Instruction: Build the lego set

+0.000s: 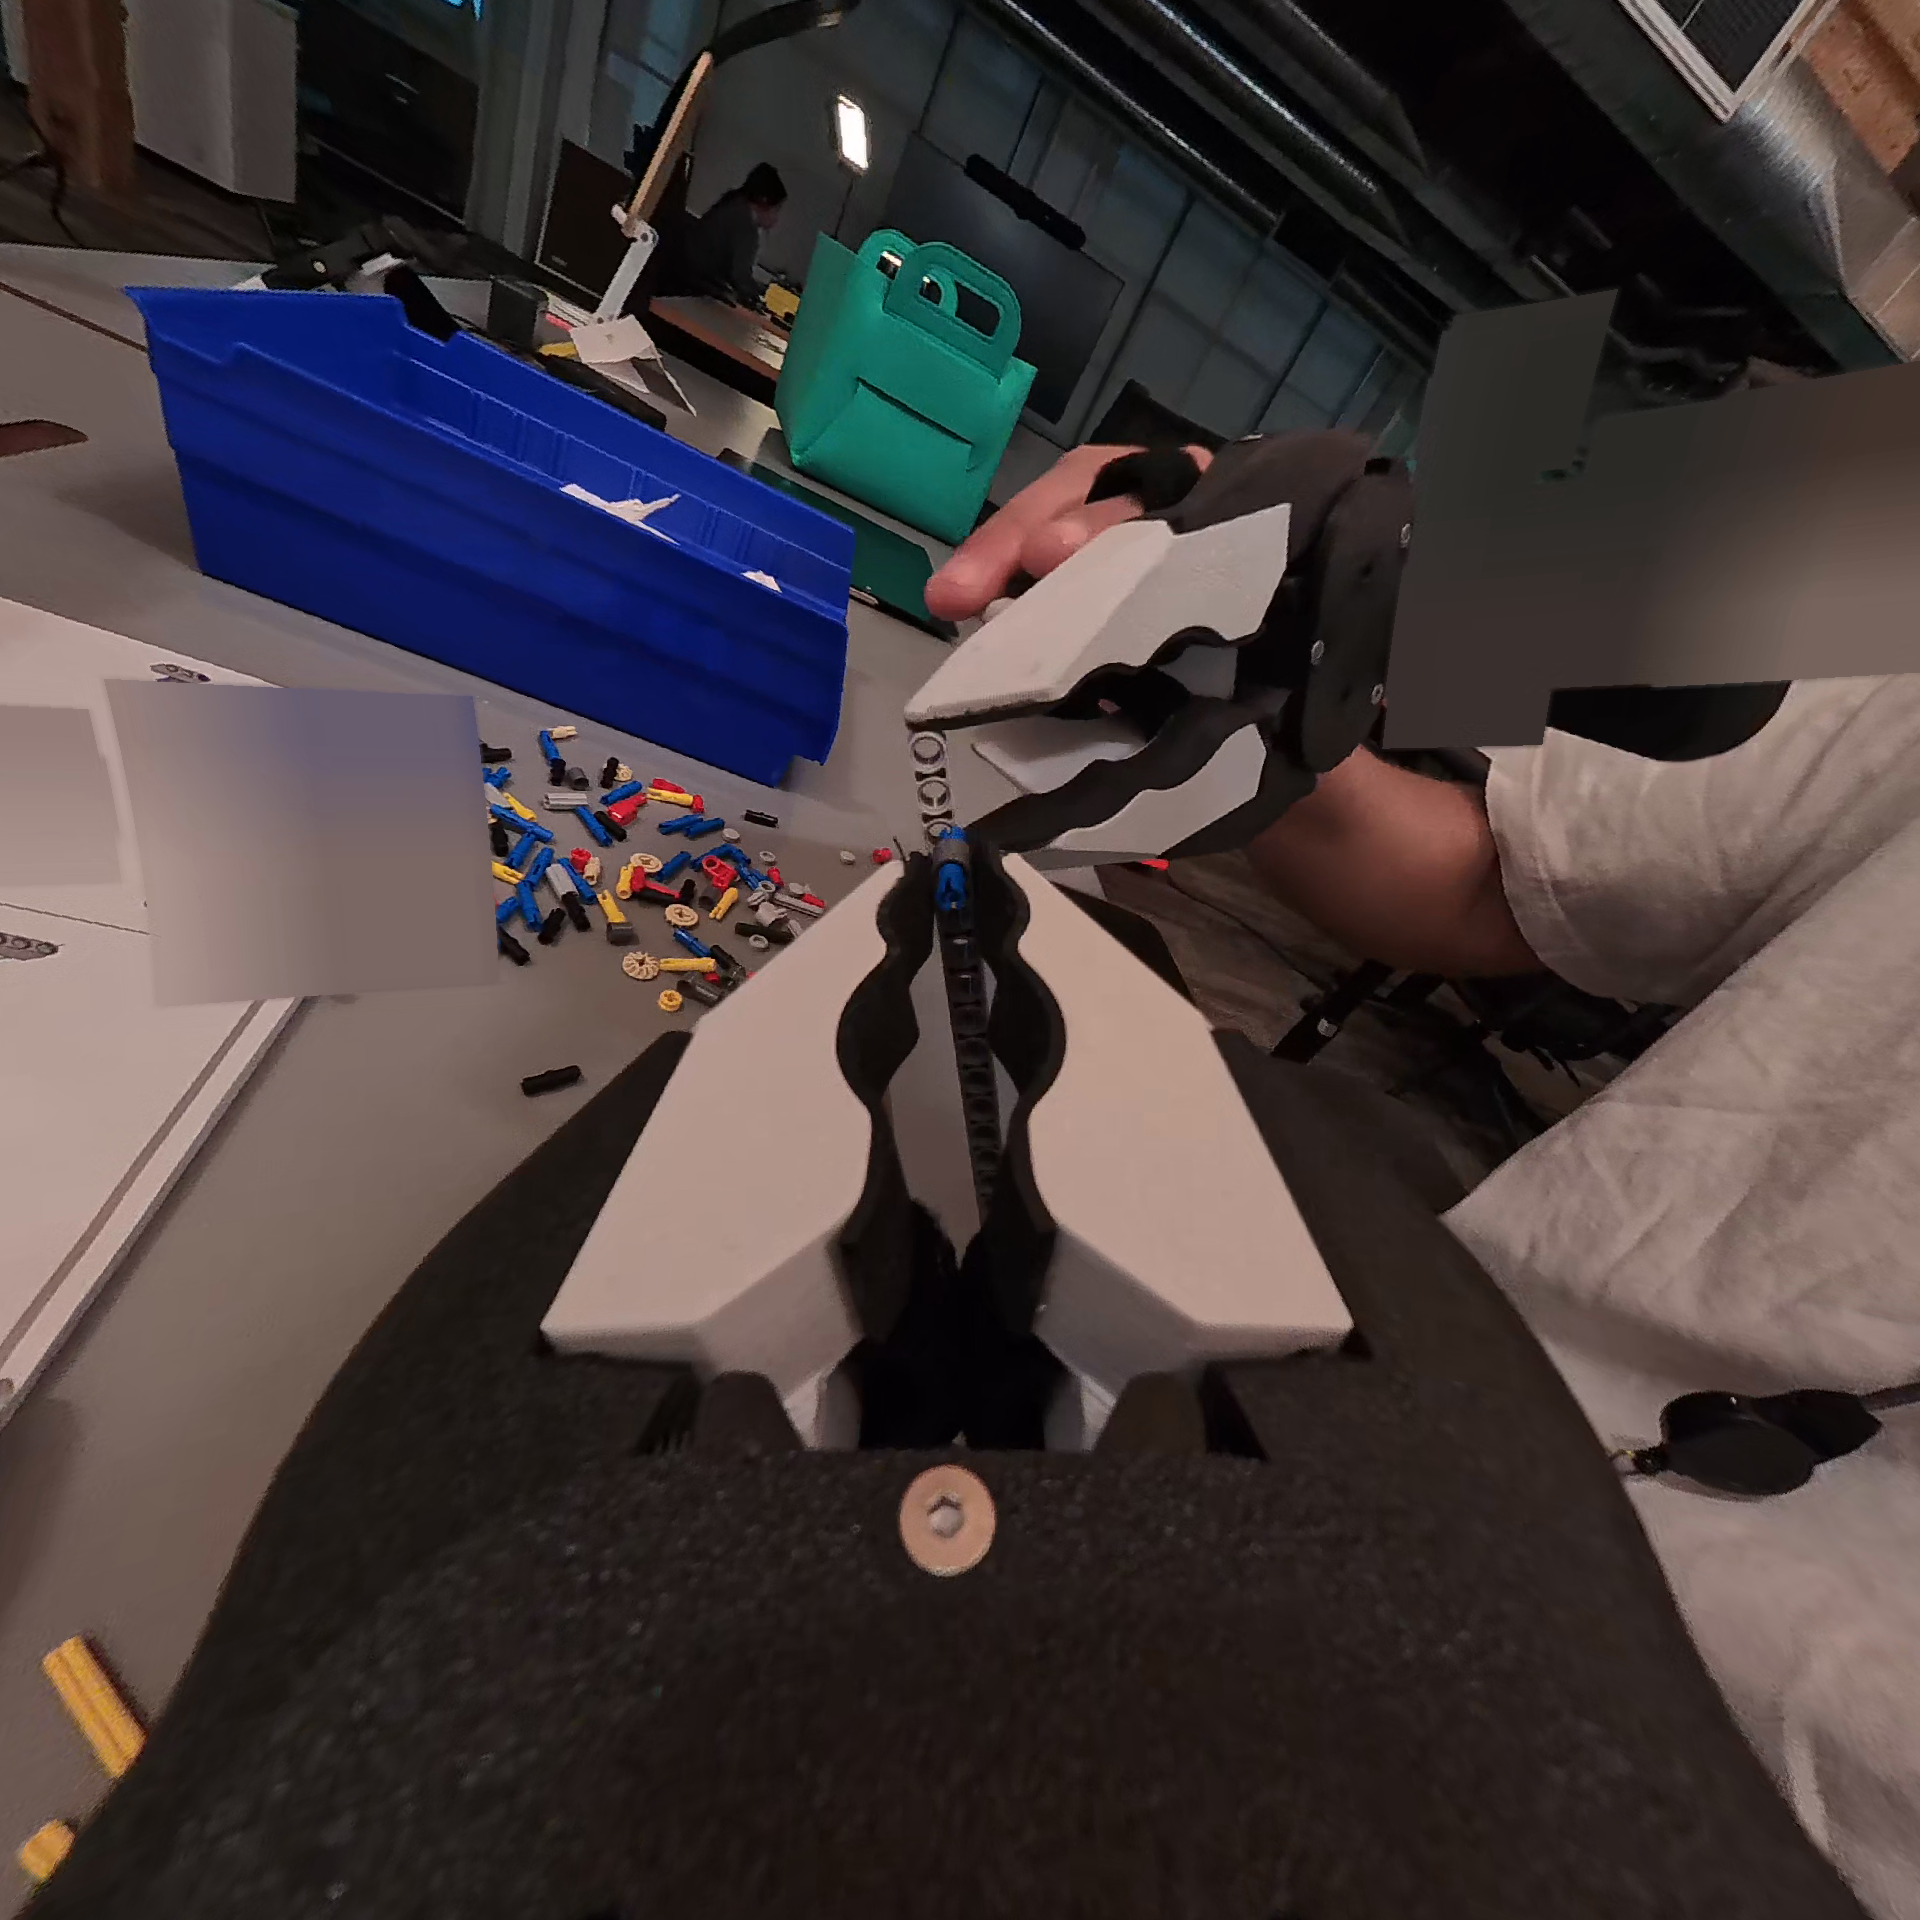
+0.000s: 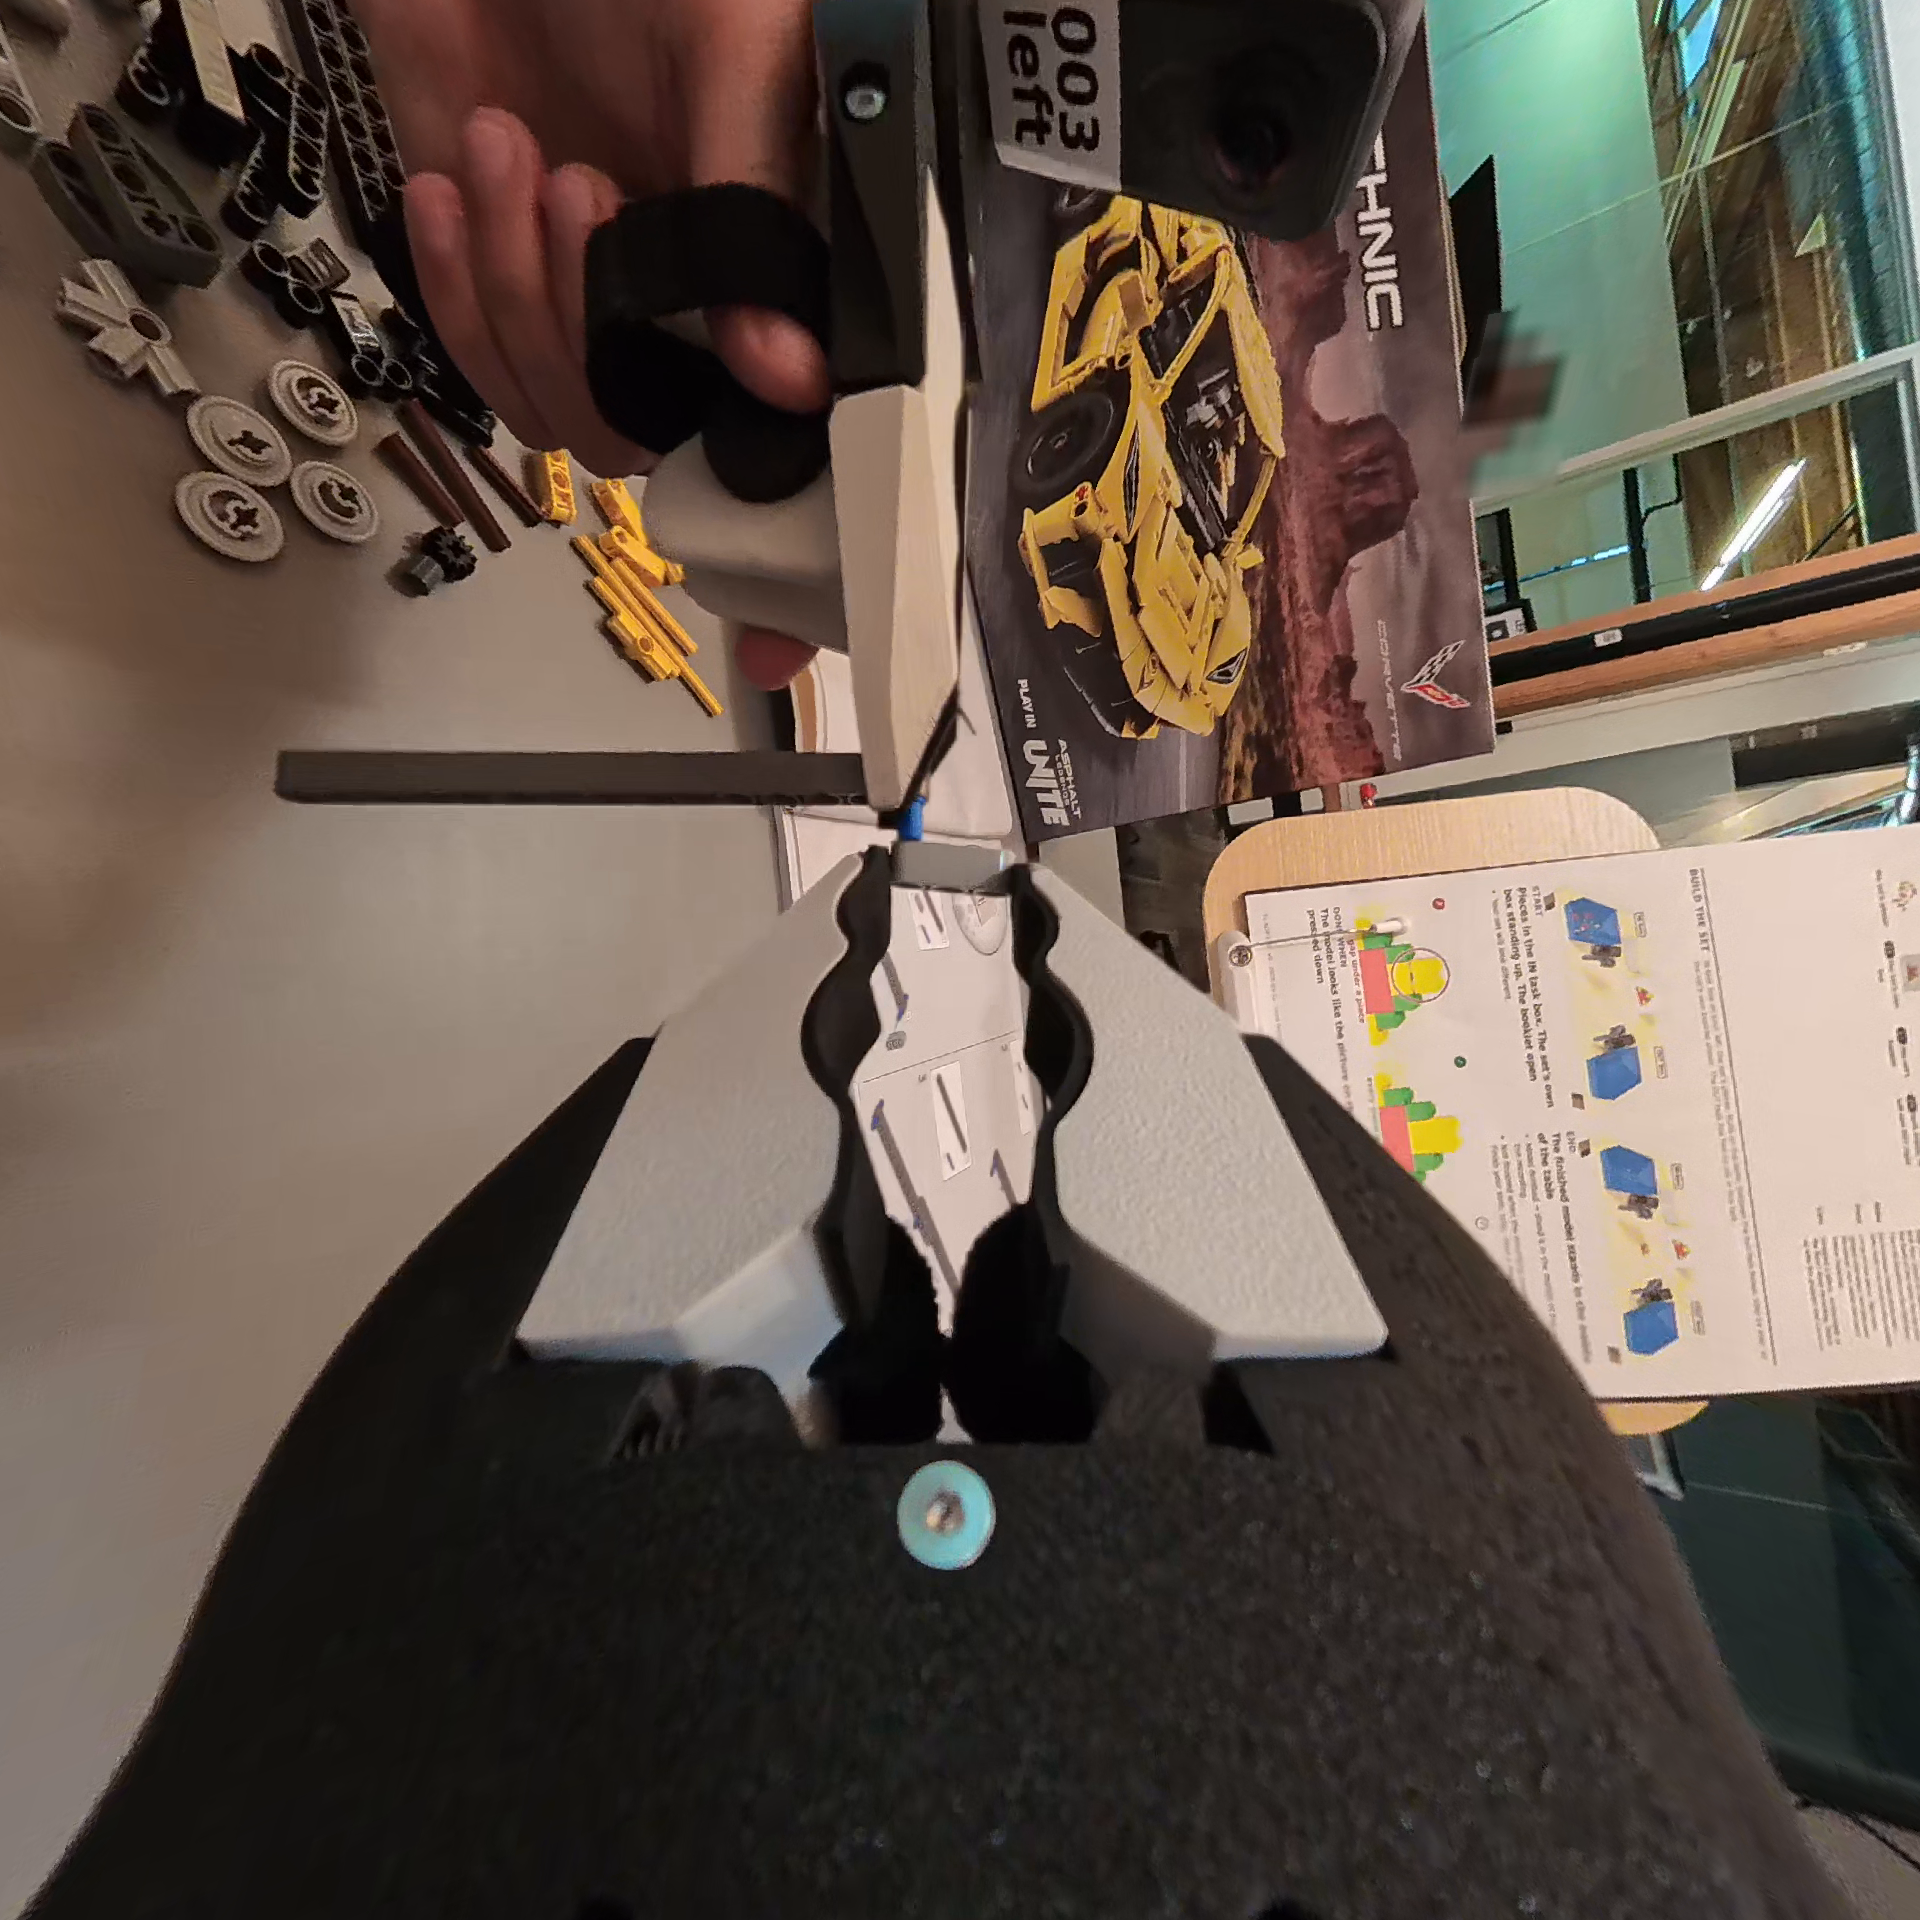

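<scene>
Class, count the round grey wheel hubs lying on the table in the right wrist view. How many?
4: a cluster at upper left, at and. The hand might hide more.

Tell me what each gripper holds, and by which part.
Left gripper clamps a long black beam at the end bearing a blue pin. Right gripper pinches a short grey beam across its tips.

The left tongs (image 1: pixel 951 883) point forward, their two pale fingers pinched nearly together at the tips. The right tongs (image 1: pixel 951 774) come in from the right, tip to tip with them, fingers narrowly parted; a bare forearm (image 1: pixel 1382 862) trails behind.
</scene>
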Motion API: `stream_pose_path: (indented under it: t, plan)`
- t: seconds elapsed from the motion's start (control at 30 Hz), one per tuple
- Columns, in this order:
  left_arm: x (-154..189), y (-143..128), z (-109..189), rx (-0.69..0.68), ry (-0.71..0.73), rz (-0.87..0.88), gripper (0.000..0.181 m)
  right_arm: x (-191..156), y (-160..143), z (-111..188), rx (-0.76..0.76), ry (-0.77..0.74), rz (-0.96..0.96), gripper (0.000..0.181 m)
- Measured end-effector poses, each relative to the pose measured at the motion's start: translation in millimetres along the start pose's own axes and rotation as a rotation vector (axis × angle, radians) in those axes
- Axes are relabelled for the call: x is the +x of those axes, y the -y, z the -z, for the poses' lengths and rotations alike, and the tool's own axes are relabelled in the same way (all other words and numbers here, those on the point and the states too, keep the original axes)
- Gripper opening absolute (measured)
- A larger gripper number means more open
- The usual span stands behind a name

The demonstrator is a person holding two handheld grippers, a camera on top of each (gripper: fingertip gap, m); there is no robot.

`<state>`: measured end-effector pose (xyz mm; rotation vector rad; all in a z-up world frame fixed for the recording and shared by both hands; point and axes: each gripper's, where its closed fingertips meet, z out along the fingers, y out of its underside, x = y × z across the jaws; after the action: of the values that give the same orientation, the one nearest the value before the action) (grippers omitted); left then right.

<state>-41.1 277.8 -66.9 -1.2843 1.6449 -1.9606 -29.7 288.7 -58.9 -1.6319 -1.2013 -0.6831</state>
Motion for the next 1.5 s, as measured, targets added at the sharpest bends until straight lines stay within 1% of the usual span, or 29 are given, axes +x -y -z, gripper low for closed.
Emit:
stream_pose_path:
  t: [0.47, 0.77, 0.83, 0.9, 1.03, 1.23, 1.37, 1.5]
  plan:
    - [-4.6, -5.3, -1.1, -0.030, 0.025, -0.007, 0.006, -4.8, -1.7, -1.6, 0.001, -0.005, 0.007, 0.023]
    - [-5.3, -13.8, -9.3, -0.061, 0.030, 0.000, 0.006, -8.0, -3.6, 1.4, -0.023, 0.008, 0.042, 0.022]
    - [-4.5, -19.5, -10.7, -0.094, 0.026, -0.014, 0.006, -14.2, -4.0, 2.1, -0.012, 0.041, 0.075, 0.022]
    - [-3.1, -27.0, -11.9, -0.139, 0.021, -0.035, 0.006, -21.7, -4.2, 3.7, -0.007, 0.071, 0.150, 0.022]
    - [4.9, -32.8, -13.7, -0.176, -0.014, -0.073, 0.006, -27.3, 0.8, 10.4, 0.016, 0.143, 0.250, 0.022]
    - [14.4, -40.3, -13.7, -0.221, -0.059, -0.116, 0.006, -36.2, 7.9, 15.7, 0.059, 0.267, 0.305, 0.022]
    - [14.2, -40.5, -13.8, -0.213, -0.071, -0.110, 0.006, -36.4, 8.4, 14.8, 0.076, 0.288, 0.287, 0.022]
    - [22.3, -41.1, -10.4, -0.204, -0.141, -0.106, 0.005, -38.6, 16.7, 18.0, 0.180, 0.325, 0.134, 0.023]
